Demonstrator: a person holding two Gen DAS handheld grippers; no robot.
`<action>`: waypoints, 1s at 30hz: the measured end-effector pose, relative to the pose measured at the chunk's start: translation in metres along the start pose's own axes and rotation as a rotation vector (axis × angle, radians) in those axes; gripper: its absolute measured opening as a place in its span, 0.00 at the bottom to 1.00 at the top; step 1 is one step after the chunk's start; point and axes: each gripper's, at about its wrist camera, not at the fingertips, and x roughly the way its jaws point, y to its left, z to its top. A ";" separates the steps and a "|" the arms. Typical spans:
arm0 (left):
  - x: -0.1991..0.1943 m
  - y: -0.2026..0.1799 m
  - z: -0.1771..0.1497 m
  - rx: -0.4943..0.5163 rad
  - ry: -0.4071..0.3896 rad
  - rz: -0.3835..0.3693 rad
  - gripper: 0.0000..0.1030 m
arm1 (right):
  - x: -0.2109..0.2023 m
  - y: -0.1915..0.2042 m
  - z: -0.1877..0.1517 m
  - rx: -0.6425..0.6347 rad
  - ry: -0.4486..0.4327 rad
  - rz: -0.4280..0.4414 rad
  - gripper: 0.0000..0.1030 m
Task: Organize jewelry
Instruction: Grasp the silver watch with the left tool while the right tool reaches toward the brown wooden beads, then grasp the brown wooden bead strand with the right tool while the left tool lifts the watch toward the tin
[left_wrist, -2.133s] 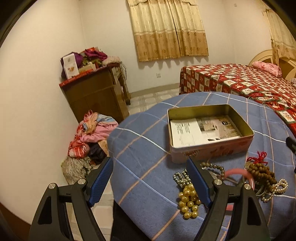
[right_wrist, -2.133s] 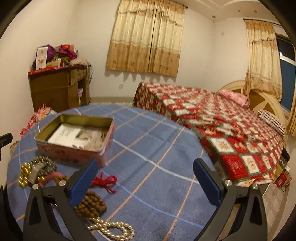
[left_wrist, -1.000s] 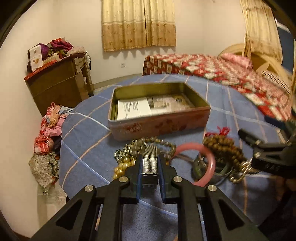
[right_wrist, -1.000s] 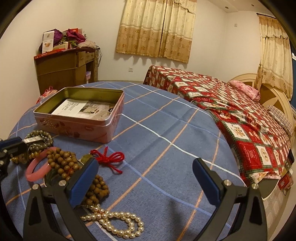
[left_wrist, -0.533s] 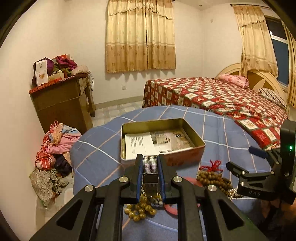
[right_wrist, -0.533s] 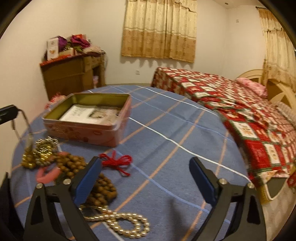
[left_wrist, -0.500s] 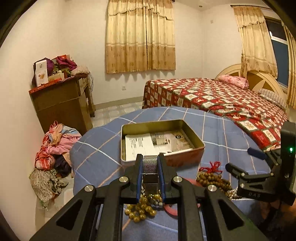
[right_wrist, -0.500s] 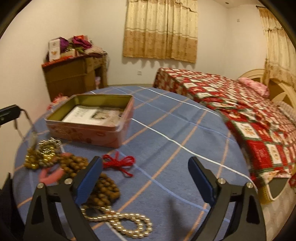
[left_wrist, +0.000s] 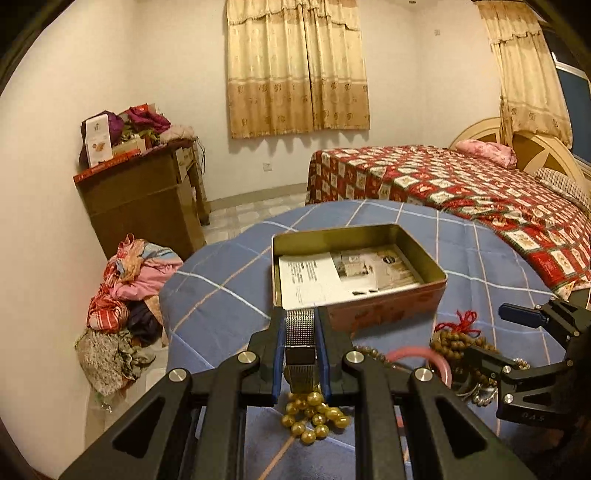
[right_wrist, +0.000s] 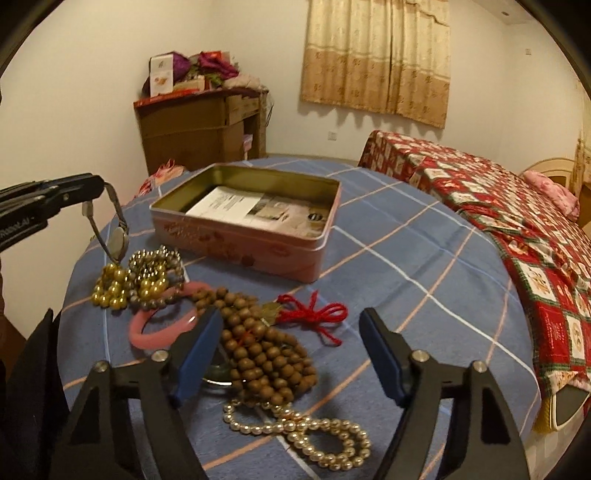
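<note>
My left gripper (left_wrist: 300, 332) is shut on the mesh band of a silver watch (left_wrist: 300, 341); in the right wrist view the watch (right_wrist: 117, 242) hangs from it above the gold bead strand (right_wrist: 110, 286), left of the open pink tin (right_wrist: 255, 230). The tin (left_wrist: 388, 308) holds papers and sits just beyond the left gripper. My right gripper (right_wrist: 290, 356) is open and empty over the brown wooden beads (right_wrist: 262, 354), with a pink bangle (right_wrist: 159, 328), red tassel (right_wrist: 317, 314) and pearl strand (right_wrist: 306, 432) around it.
The jewelry lies on a round table with a blue checked cloth (right_wrist: 424, 280). A bed with a red quilt (right_wrist: 517, 206) stands to the right. A wooden dresser (left_wrist: 144, 206) and a pile of clothes (left_wrist: 122, 306) are by the left wall.
My left gripper closed on the watch and lifted it off the pile toward the tin. My right gripper moved left and now hovers over the brown beads.
</note>
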 end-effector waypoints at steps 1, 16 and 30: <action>0.001 -0.001 -0.001 0.001 0.004 -0.003 0.15 | 0.002 0.001 0.000 -0.008 0.013 0.007 0.66; -0.005 0.001 0.006 0.003 -0.011 -0.014 0.15 | -0.013 0.009 0.005 -0.054 -0.021 0.017 0.24; -0.005 -0.002 0.045 0.063 -0.057 -0.008 0.15 | -0.016 0.002 0.049 -0.083 -0.052 -0.071 0.24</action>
